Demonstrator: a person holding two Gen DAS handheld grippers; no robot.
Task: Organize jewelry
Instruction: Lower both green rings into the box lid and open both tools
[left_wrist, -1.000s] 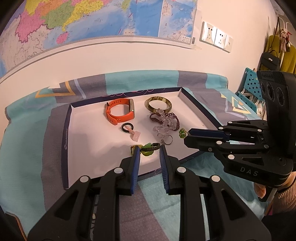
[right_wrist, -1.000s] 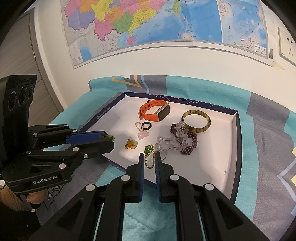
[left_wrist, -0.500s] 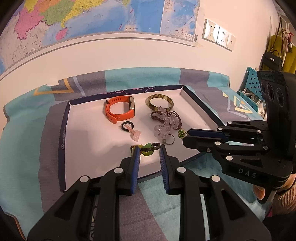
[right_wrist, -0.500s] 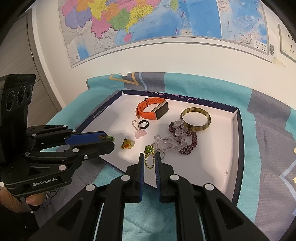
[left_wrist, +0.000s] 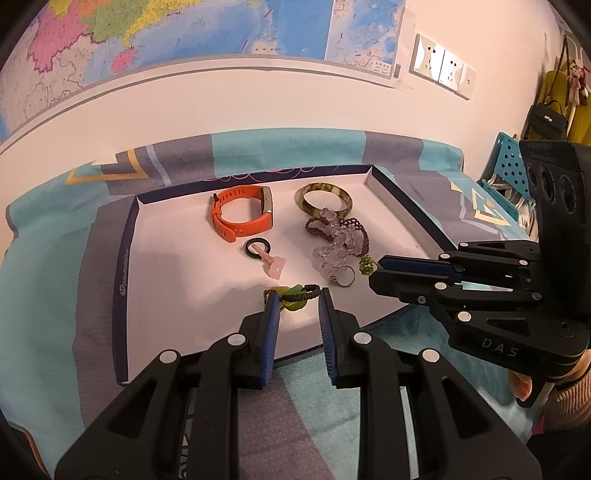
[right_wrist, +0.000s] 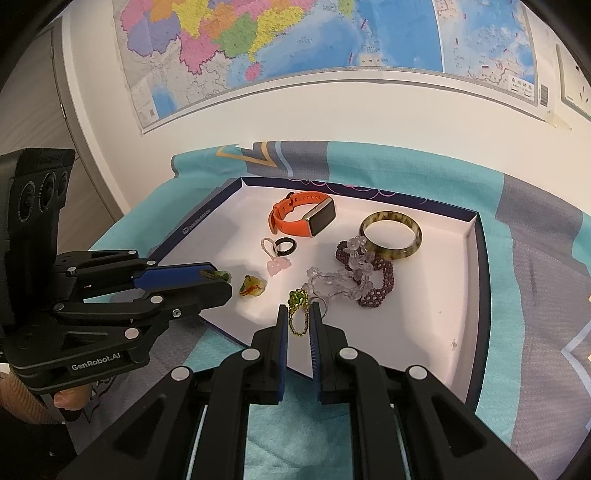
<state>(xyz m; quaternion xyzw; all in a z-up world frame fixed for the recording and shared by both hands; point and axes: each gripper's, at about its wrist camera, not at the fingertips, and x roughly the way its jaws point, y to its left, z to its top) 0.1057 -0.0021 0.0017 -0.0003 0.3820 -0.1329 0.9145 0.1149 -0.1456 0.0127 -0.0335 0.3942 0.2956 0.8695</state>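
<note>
Nothing has shifted since earlier: left gripper (left_wrist: 297, 301) jaws grip a braided cord with green pendant (left_wrist: 295, 298), right gripper (right_wrist: 298, 318) jaws clamp a green-beaded chain (right_wrist: 298, 314), both over the white tray's (right_wrist: 424, 332) near edge.

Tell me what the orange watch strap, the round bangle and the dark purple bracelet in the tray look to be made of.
Orange watch strap: matte, evenly coloured, with punched holes; likely silicone or rubber. Round bangle: glossy, mottled olive-brown and slightly translucent; could be stone, resin or glass, which one I cannot tell. Dark purple bracelet: woven from many small shiny beads, garnet-like, possibly glass.
</note>
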